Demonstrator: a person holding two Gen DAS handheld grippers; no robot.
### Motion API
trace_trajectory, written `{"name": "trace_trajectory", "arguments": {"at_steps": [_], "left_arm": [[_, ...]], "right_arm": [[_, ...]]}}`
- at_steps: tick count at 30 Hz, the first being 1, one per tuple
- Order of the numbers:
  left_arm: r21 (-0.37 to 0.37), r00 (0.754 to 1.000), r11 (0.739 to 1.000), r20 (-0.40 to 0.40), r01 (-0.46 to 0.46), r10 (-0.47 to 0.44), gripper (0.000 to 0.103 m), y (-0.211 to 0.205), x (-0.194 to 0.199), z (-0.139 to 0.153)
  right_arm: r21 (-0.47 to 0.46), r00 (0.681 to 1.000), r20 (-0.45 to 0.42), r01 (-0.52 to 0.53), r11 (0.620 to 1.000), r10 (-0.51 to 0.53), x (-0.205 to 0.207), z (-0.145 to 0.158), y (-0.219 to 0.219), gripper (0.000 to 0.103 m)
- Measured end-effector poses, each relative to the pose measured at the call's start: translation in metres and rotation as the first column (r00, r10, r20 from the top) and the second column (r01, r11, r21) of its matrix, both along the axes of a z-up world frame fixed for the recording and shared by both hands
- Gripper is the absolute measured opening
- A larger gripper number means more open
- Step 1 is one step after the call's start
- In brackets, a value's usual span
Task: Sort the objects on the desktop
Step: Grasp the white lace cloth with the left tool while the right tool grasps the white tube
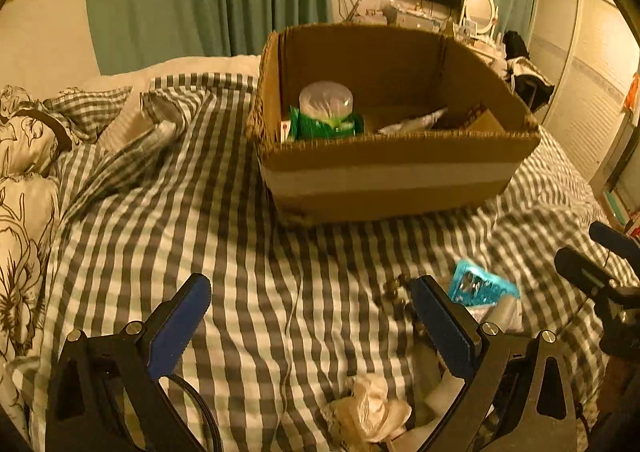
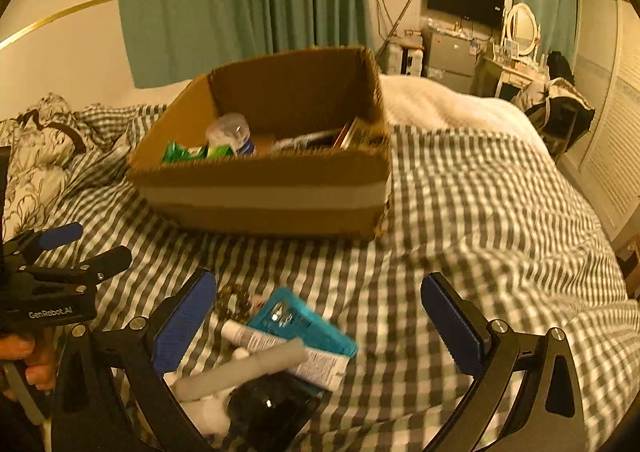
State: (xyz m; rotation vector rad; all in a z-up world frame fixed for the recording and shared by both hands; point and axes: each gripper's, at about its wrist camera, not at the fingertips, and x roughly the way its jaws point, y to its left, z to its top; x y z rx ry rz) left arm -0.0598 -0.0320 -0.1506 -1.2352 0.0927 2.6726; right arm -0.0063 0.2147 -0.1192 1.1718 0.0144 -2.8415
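A: Two grippers are shown, both released. In the left wrist view, the left gripper (image 1: 310, 316) is held above the checked bedcover (image 1: 248, 252) with its blue fingers (image 1: 188, 316) spread wide and nothing between them. What is marked beyond it?

B: A cardboard box (image 1: 392, 176) is set on the bedcover, open side up, presumably as the sorting container. A clear-lidded container (image 1: 326, 100) above green packaging (image 1: 328, 126) and a flat sachet (image 1: 412, 122) are already seen inside. A crumpled tissue (image 1: 372, 408) and a teal packet (image 1: 480, 284) are left on the cover, the packet just right of the right-hand finger. The right gripper (image 1: 600, 256) is seen at the frame's right edge.

A: And in the right wrist view?

B: The right gripper (image 2: 318, 328) is likewise held wide open and empty, low over the unsorted pile: the teal packet (image 2: 304, 324), a white tube (image 2: 288, 352), a pale cylinder (image 2: 244, 372) and a dark glossy object (image 2: 268, 408), overlapped beside the left-hand finger. The box (image 2: 264, 192) lies well beyond. The pile is judged to be next for pickup; the open stance suits an approach.
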Motion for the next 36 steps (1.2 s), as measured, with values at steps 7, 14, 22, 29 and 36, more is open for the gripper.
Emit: {"name": "trace_trajectory", "arguments": {"at_steps": [7,14,22,29,36], "left_arm": [[-0.047,0.998,0.998,0.046,0.033,-0.031,0.103,0.014,0.014,-0.016],[-0.087,0.992,0.995,0.116,0.049,-0.039,0.101,0.022,0.021,-0.041],[-0.128,0.976,0.988,0.209,0.088,-0.060,0.090,0.031,0.026,-0.074],[-0.122,0.963,0.987,0.260,0.102,-0.067,0.036,0.029,0.024,-0.093],[-0.063,0.959,0.990,0.263,0.123,-0.102,0.020,0.025,0.028,-0.089]], "right_arm": [[-0.003,0.996,0.084,0.023,1.000,-0.023,0.008,-0.036,-0.001,0.103],[-0.036,0.997,0.077,0.018,0.999,-0.015,0.006,-0.045,-0.004,0.102],[-0.015,0.988,0.152,-0.015,1.000,0.017,-0.010,-0.075,-0.019,0.088],[-0.016,0.978,0.194,-0.067,0.998,0.069,-0.014,-0.092,-0.032,0.045],[-0.019,0.982,0.171,-0.071,0.997,0.073,-0.011,-0.087,-0.033,0.035]]}}
